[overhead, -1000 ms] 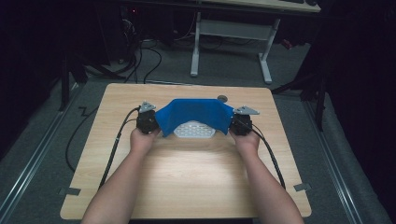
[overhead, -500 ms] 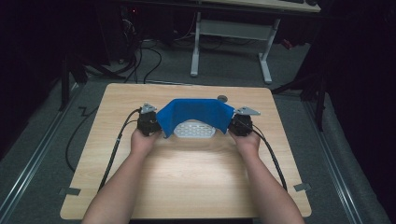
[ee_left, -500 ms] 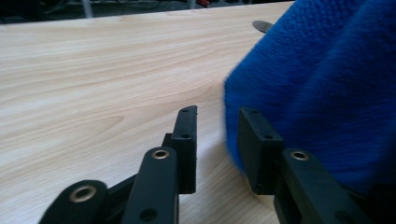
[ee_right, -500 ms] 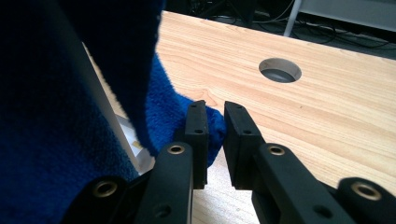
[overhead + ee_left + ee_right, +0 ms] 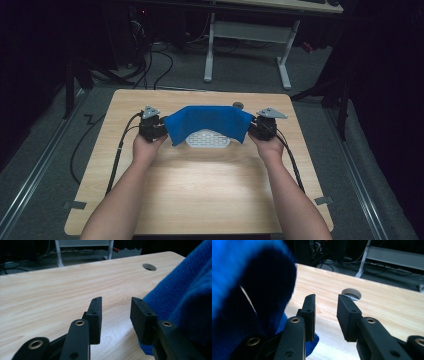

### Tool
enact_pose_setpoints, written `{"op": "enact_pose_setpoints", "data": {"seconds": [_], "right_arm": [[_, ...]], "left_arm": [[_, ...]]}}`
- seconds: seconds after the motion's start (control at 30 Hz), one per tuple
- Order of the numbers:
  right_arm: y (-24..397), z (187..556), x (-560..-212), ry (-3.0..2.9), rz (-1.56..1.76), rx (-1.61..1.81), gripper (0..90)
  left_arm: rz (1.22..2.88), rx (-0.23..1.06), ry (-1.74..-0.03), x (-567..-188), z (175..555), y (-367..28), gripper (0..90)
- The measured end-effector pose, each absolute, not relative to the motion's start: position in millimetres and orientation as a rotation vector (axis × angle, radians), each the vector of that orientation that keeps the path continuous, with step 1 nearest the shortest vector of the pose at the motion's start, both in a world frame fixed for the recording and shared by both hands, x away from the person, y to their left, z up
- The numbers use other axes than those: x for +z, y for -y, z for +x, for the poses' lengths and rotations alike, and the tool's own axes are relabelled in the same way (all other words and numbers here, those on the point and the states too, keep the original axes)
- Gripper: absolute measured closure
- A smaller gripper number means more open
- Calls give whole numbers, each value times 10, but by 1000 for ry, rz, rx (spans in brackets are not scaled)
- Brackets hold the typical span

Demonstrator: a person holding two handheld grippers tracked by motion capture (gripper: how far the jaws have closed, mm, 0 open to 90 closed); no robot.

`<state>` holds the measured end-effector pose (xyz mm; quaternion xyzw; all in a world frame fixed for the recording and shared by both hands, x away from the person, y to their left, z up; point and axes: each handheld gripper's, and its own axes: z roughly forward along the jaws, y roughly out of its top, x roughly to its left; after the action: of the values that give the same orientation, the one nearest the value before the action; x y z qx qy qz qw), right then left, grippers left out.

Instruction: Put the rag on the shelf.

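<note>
While the blue cloth [image 5: 207,122] lies draped over the white perforated dish [image 5: 207,139] near the far edge of the bench [image 5: 200,195], both grippers have just been opening: the left gripper [image 5: 116,315] and right gripper [image 5: 325,315] now hold bare gaps, fingers [image 5: 96,315] released, the cloth just beside them. I judge it best to lift both hands clear together, so no fold drags. The bench is pale wood with a round hole [image 5: 149,267] near its far edge, amid a dark room with cables [image 5: 160,60] and a white desk frame [image 5: 247,35].

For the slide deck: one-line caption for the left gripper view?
Left tool open over the wooden table, blue cloth bunched beside its jaw.
</note>
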<state>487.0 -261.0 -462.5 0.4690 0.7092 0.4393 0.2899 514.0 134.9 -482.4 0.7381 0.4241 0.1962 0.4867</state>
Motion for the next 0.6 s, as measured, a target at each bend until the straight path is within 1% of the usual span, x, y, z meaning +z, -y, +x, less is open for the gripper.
{"op": "enact_pose_setpoints", "data": {"seconds": [0.23, 0.4, 0.6], "right_arm": [[2659, 4877, -4449, -1860, 1230, 1170, 645], [2696, 4872, -4380, -1835, 1236, 1187, 631], [2757, 4851, -4311, -1818, 1244, 1198, 607]], "left_arm": [[1786, 512, -1036, -4685, 5128, -1432, 609], [1758, 538, -1044, -4592, 5117, -1504, 600], [1762, 556, -1051, -4549, 5100, -1570, 595]]}}
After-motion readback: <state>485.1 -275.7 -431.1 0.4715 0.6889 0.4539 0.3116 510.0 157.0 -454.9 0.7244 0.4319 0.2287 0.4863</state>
